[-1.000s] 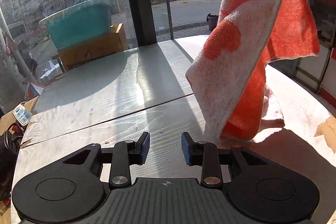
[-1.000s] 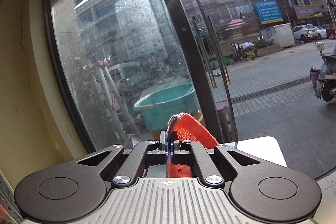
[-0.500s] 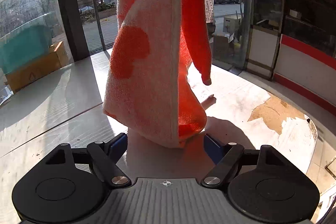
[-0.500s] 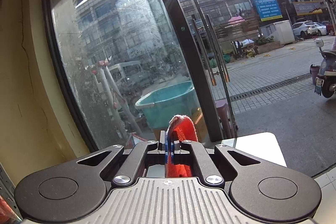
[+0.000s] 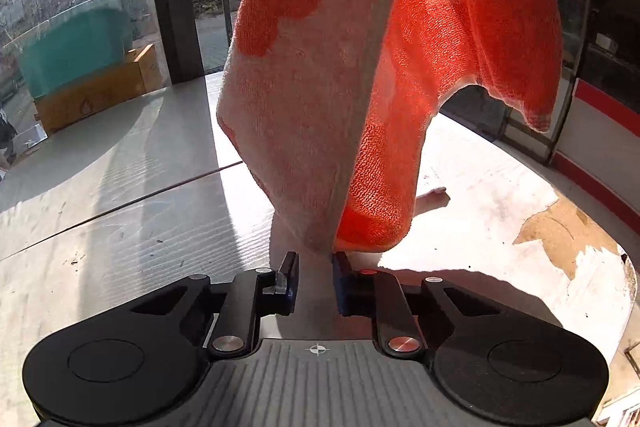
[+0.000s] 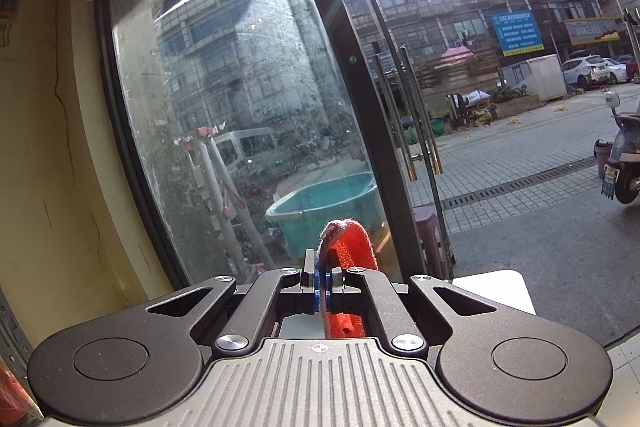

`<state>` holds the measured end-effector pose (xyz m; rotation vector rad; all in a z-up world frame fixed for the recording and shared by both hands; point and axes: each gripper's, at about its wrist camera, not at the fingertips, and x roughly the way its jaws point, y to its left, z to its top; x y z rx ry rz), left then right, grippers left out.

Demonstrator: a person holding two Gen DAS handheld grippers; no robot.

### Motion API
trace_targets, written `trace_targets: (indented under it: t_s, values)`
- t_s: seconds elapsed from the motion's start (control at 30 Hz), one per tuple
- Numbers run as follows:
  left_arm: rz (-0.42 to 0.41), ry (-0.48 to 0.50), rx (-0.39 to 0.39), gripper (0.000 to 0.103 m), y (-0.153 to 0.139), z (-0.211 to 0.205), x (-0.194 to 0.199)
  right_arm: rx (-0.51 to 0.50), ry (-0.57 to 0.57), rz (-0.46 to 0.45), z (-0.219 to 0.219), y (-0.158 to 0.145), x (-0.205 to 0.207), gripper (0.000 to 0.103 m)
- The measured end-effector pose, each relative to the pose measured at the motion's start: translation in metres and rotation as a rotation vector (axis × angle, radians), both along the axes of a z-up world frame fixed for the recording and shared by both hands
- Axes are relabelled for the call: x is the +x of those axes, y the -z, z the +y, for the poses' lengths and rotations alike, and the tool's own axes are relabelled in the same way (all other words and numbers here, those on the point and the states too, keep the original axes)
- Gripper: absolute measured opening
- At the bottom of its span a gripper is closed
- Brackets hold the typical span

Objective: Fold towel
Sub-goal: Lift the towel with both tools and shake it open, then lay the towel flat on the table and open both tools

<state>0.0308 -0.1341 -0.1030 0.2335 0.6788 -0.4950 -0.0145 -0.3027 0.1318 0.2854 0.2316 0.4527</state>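
Note:
An orange and pale pink towel (image 5: 360,75) hangs down in the air in the left wrist view, its lowest fold just above the table (image 5: 140,219). My left gripper (image 5: 315,279) sits right below that bottom tip, jaws partly open with a narrow gap, holding nothing. My right gripper (image 6: 322,277) is held high and is shut on an orange corner of the towel (image 6: 350,239), which bulges out above the blue pads.
A large glass window and door frame (image 6: 336,87) stand close ahead of the right gripper. A teal tub (image 5: 76,47) on a cardboard box sits beyond the table's far left. The table's right part has a worn, chipped patch (image 5: 568,231).
The left gripper's jaws have narrowed from wide open to a small gap under the towel's tip. The hanging towel has swung and turned. The right gripper keeps its hold.

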Motion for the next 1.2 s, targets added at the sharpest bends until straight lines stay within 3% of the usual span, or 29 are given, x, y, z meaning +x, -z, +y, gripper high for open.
trace_targets:
  t_s: [0.23,0.33,0.4,0.47,0.7,0.87,0.97,1.07,1.13,1.2]
  values:
    - [-0.037,0.049,-0.056,0.020,-0.004,-0.011,-0.002,-0.016,0.018,-0.013,-0.002,-0.002,-0.011,0.003]
    - [-0.046,0.034,-0.045,0.020,-0.003,-0.018,0.000,-0.026,0.026,-0.014,-0.003,-0.002,-0.015,0.003]
    - [-0.033,0.015,-0.036,0.013,-0.001,-0.020,0.005,-0.030,0.030,-0.016,-0.004,-0.003,-0.018,0.003]
    - [-0.014,-0.010,-0.030,0.002,0.001,-0.019,0.010,-0.036,0.039,-0.013,-0.006,-0.002,-0.017,0.003]
    - [-0.033,-0.235,-0.021,0.001,-0.012,0.028,0.037,-0.073,0.126,0.058,-0.019,0.016,0.015,0.003]
    - [-0.179,-0.505,-0.012,0.001,-0.053,0.089,0.051,-0.116,0.244,0.201,-0.029,0.054,0.085,0.003]
    - [-0.333,-0.600,-0.042,0.001,-0.096,0.115,0.035,-0.063,0.212,0.177,-0.028,0.062,0.095,0.003]
    - [-0.459,-0.632,-0.052,0.001,-0.126,0.128,0.012,-0.025,0.163,0.081,-0.024,0.058,0.075,0.003]
    - [-0.474,-0.608,-0.027,0.001,-0.131,0.131,-0.001,-0.046,0.140,0.045,-0.023,0.060,0.055,0.003]
    - [-0.434,-0.577,0.009,0.001,-0.122,0.130,-0.012,-0.082,0.124,0.073,-0.024,0.068,0.042,0.003]
